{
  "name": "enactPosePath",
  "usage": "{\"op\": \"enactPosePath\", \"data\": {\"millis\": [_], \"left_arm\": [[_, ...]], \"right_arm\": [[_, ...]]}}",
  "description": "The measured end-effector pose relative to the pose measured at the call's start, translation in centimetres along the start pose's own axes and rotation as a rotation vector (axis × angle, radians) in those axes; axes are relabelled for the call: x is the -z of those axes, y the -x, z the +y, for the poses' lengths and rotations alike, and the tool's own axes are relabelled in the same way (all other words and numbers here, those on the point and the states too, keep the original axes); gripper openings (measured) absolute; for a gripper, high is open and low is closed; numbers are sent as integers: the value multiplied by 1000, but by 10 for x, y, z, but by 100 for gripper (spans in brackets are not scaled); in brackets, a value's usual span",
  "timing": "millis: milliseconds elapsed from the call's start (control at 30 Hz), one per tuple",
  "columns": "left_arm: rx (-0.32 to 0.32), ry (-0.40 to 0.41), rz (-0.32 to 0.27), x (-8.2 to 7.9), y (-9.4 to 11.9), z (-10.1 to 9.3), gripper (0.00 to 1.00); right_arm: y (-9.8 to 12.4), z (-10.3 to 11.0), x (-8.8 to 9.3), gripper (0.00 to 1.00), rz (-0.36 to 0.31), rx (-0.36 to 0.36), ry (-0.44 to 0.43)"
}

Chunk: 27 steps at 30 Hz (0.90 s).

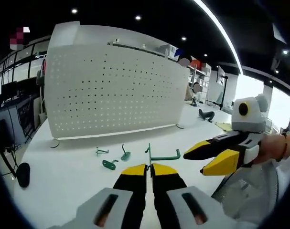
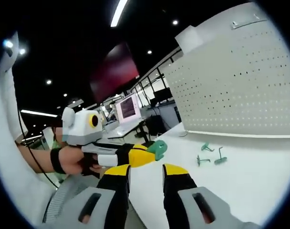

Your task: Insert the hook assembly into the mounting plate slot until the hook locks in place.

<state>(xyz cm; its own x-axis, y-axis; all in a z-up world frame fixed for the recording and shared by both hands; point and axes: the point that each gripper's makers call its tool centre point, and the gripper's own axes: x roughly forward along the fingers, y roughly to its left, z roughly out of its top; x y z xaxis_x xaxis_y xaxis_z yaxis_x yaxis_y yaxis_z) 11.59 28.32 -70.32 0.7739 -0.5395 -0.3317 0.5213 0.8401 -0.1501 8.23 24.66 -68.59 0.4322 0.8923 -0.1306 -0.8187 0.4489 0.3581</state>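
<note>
A person works at a white bench (image 1: 63, 176) with a hand-held gripper in each hand, before an upright white pegboard (image 1: 111, 90) that stands well ahead of both tools. In the left gripper view, the left hand-held gripper (image 1: 149, 168) has its yellow-tipped jaws pressed together on a green hook (image 1: 163, 155), whose thin rod sticks out past the tips toward the right. Coming in from the right of that view, the right hand-held gripper (image 1: 210, 159) hovers just beside the hook's far end, its jaws parted and holding nothing. Three more green hooks lie loose on the bench just ahead and to the left of the left jaws: a wire one (image 1: 102, 151), a flat-footed one (image 1: 110, 164) and an upright one (image 1: 125, 153), all short of the pegboard's foot. In the right gripper view, the right hand-held gripper (image 2: 146, 172) shows the same spread jaws, with the left tool's green-tipped nose just ahead of them, gripped by a hand (image 2: 80, 160) wearing a dark wrist strap.
</note>
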Motion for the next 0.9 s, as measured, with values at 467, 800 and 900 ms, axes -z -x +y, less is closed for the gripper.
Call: {"op": "enactPosePath", "data": {"millis": [467, 800, 900], "left_arm": [[54, -23, -61, -8, 0, -20, 4], [87, -68, -102, -13, -1, -34, 4], [87, -65, -111, -15, -2, -35, 4]], "right_arm": [[0, -4, -12, 18, -52, 4, -49], [5, -9, -14, 12, -103, 31, -146], [6, -10, -15, 9, -118, 35, -195]]}}
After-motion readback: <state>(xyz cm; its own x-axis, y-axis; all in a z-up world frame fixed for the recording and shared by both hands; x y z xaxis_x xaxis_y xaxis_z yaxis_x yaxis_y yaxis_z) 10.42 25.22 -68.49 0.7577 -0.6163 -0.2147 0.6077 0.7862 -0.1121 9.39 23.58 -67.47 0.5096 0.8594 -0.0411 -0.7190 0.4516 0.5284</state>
